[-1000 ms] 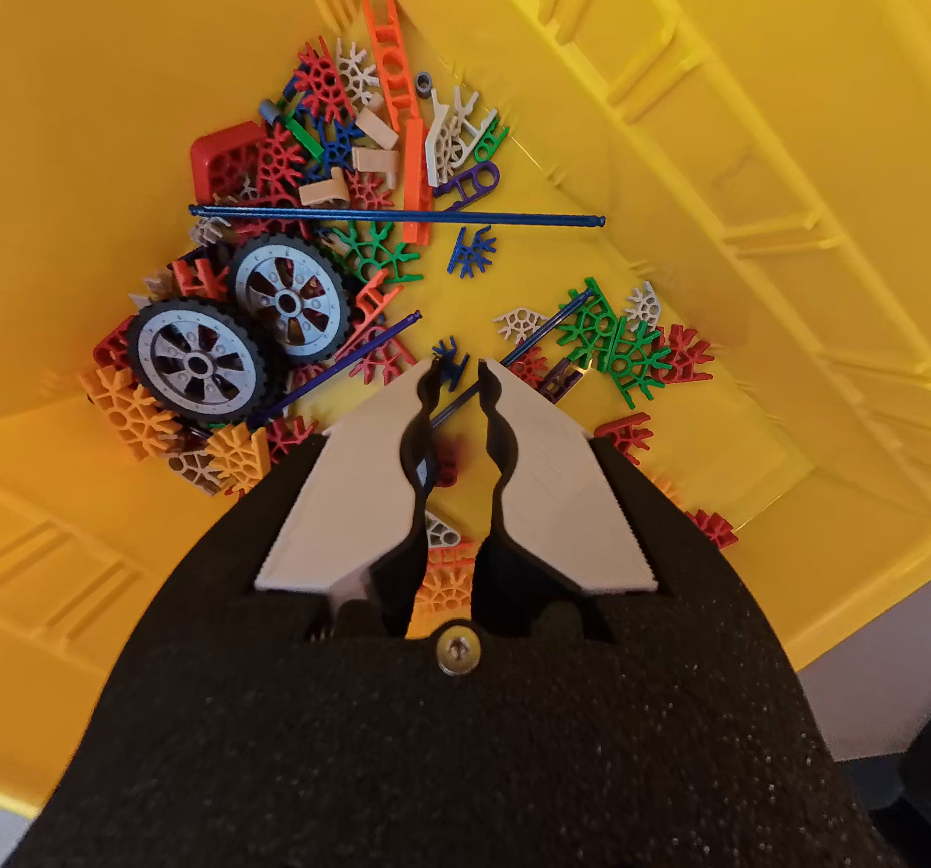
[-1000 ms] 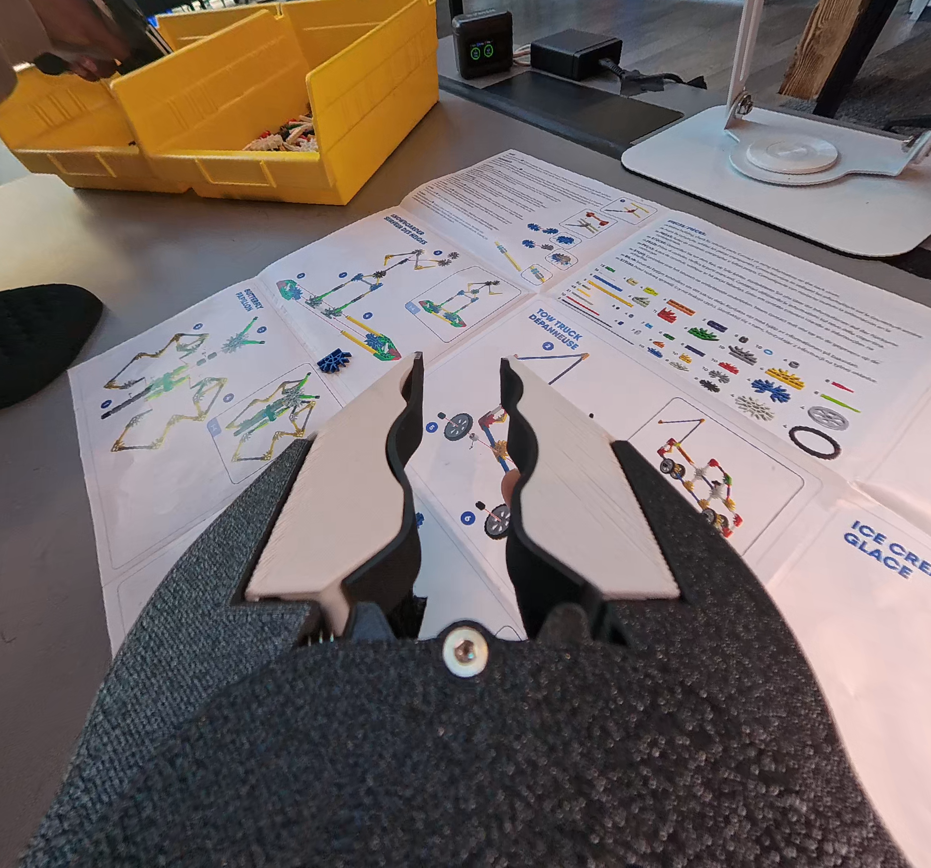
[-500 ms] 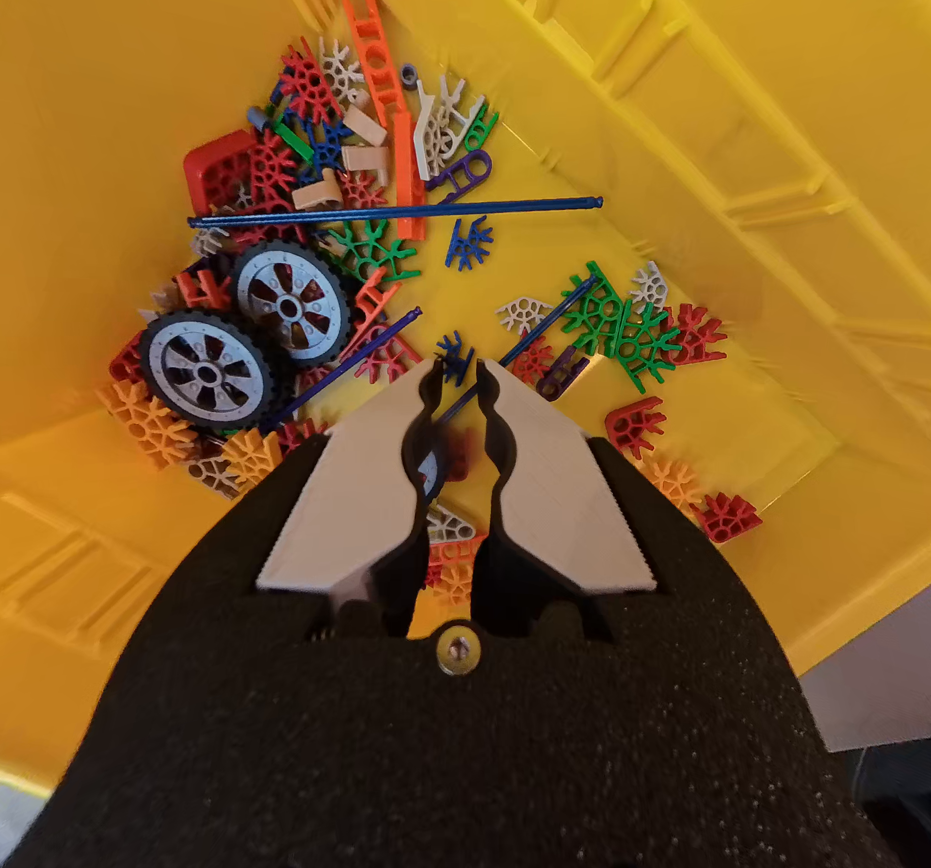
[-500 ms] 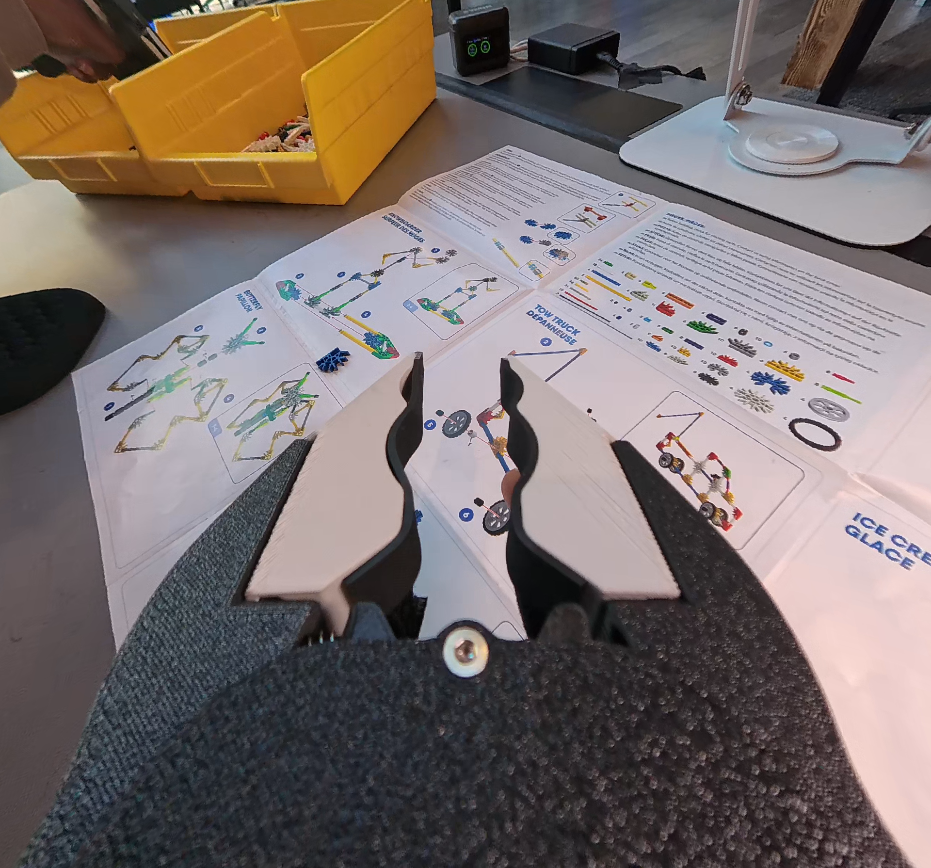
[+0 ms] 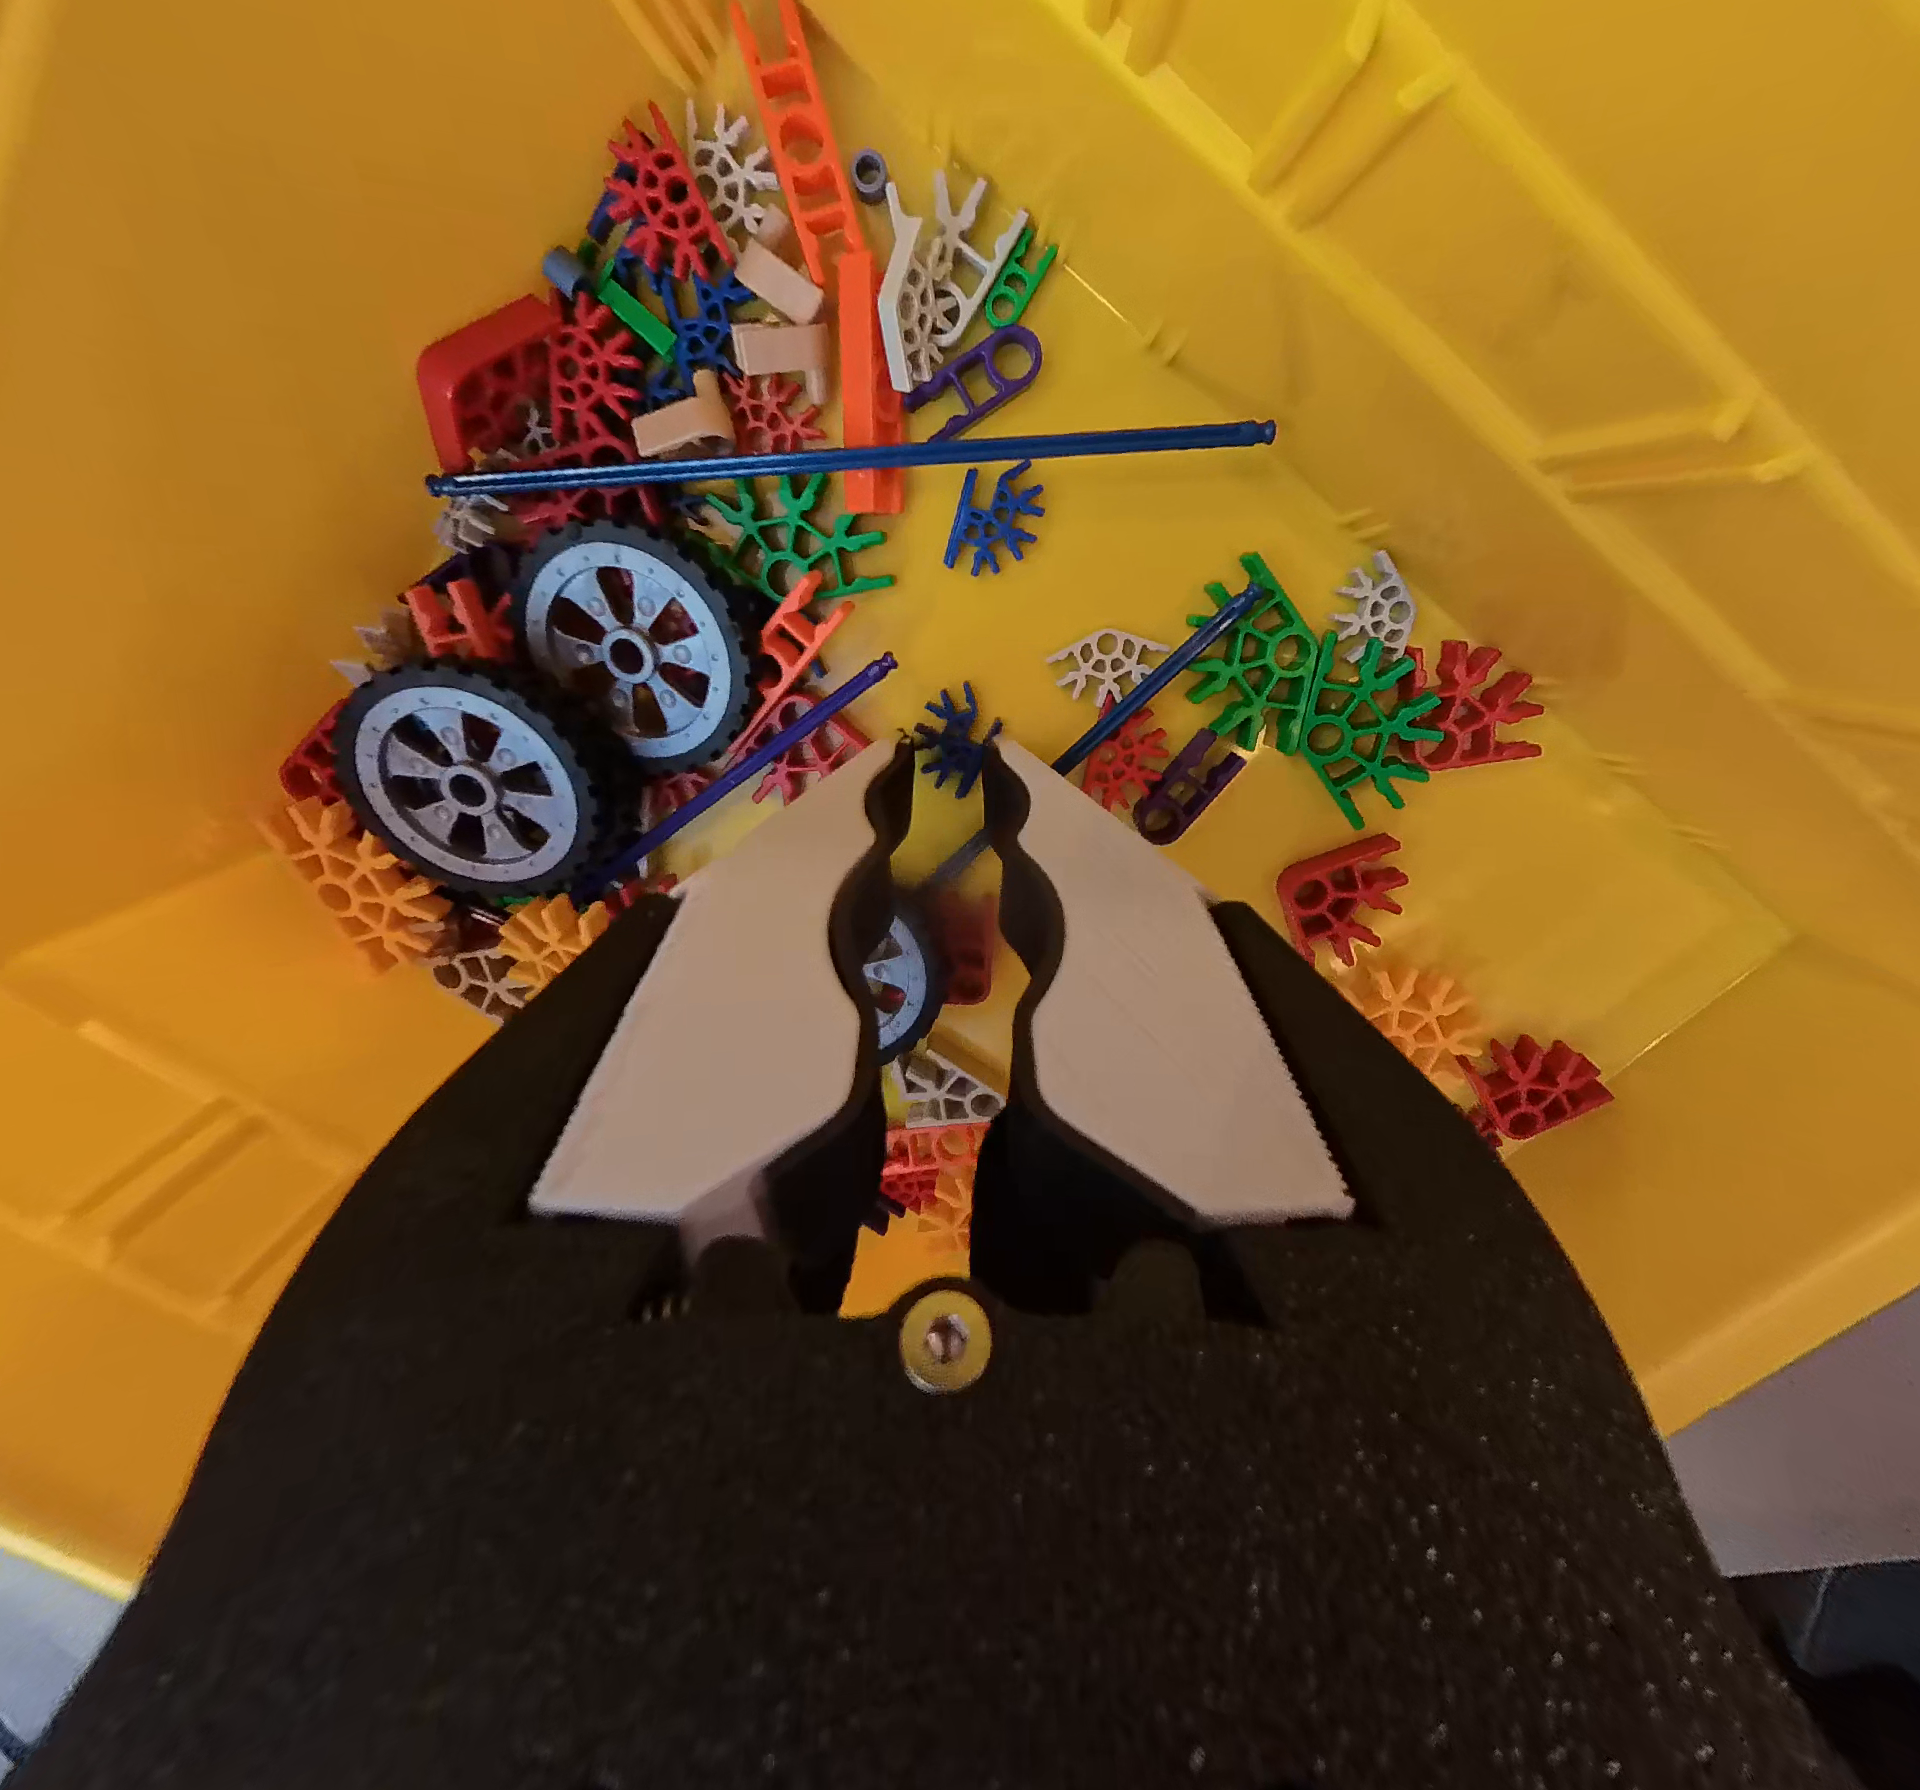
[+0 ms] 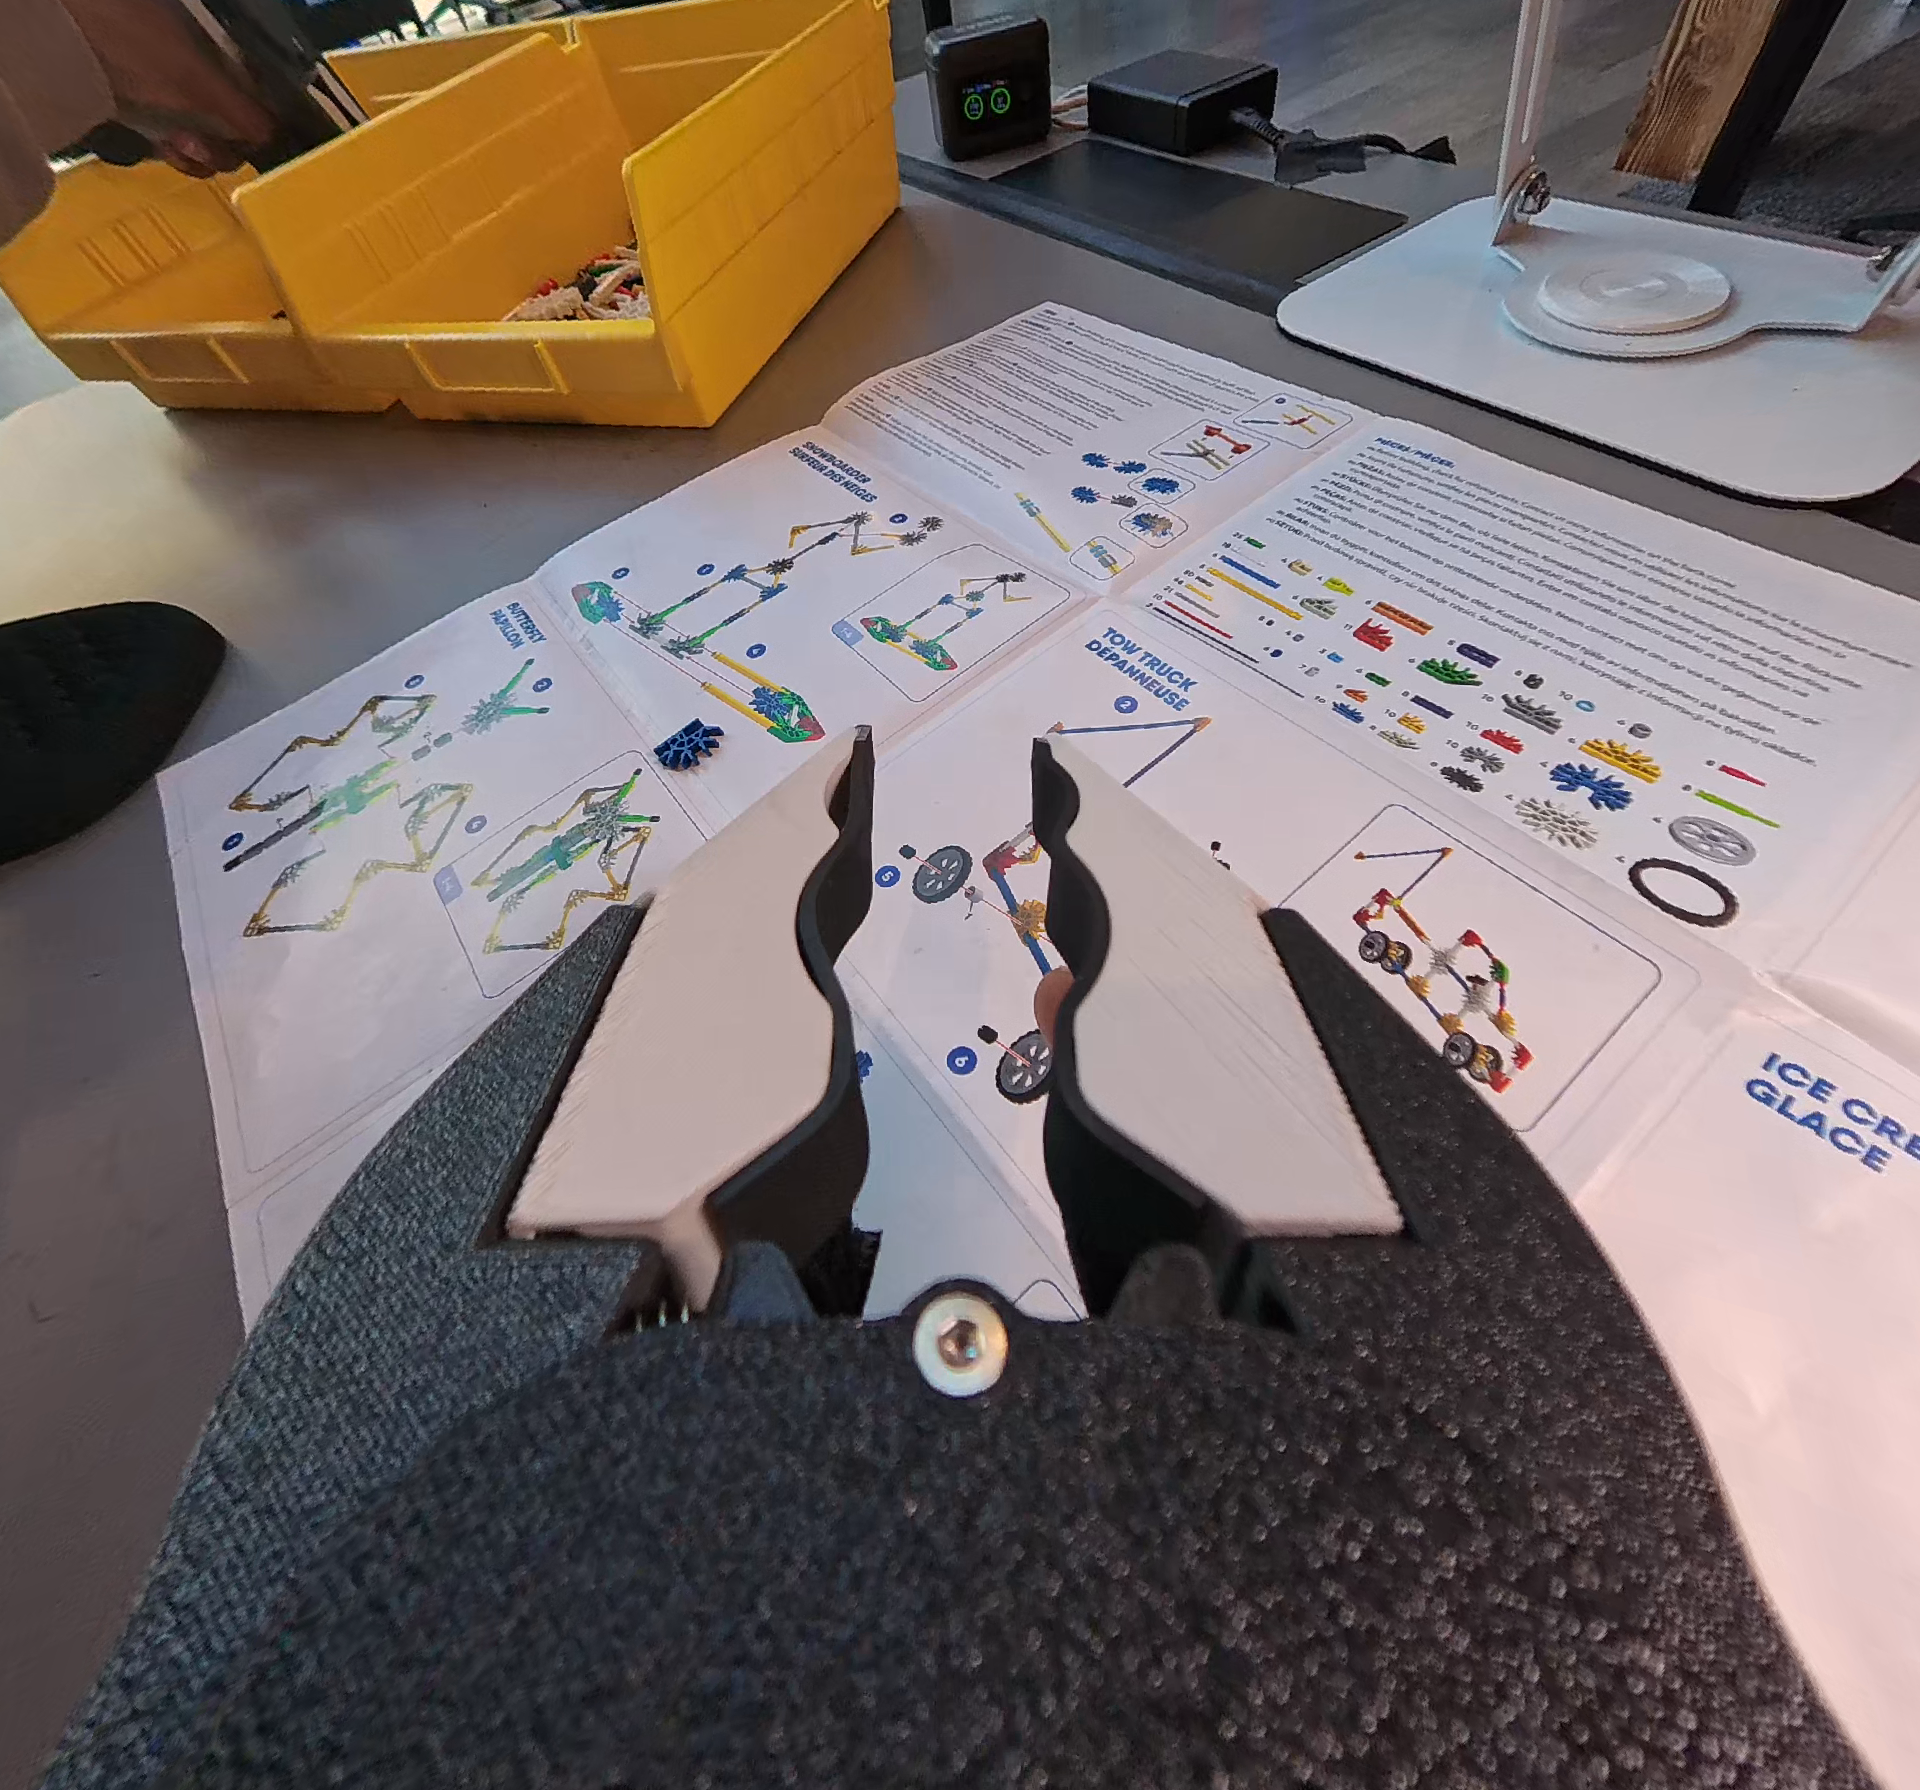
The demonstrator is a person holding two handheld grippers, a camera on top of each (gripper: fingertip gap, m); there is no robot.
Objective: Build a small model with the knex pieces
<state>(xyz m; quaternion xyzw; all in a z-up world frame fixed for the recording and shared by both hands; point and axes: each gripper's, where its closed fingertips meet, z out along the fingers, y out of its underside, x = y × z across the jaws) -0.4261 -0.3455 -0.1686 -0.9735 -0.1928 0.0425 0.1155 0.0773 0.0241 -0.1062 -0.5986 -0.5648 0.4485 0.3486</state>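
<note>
Left wrist view: bin (image 5: 312, 130) holds connectors (image 5: 1314, 691) (wheels (image 5: 462, 784) too).

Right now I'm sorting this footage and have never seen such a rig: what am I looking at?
There is no robot here. A person holds a two-finger grabbing tool in each hand, and each tool carries a camera looking forward along its fingers.

The left wrist view looks down into a yellow bin of plastic building pieces: rods, connectors and two grey wheels. The left tool appears to pinch a small dark blue connector at its tips.

The right wrist view shows the right tool open and empty above a folded-out instruction sheet on a grey table. A loose blue connector lies on the sheet. Farther back, the person's hand reaches into the yellow bins.
</note>
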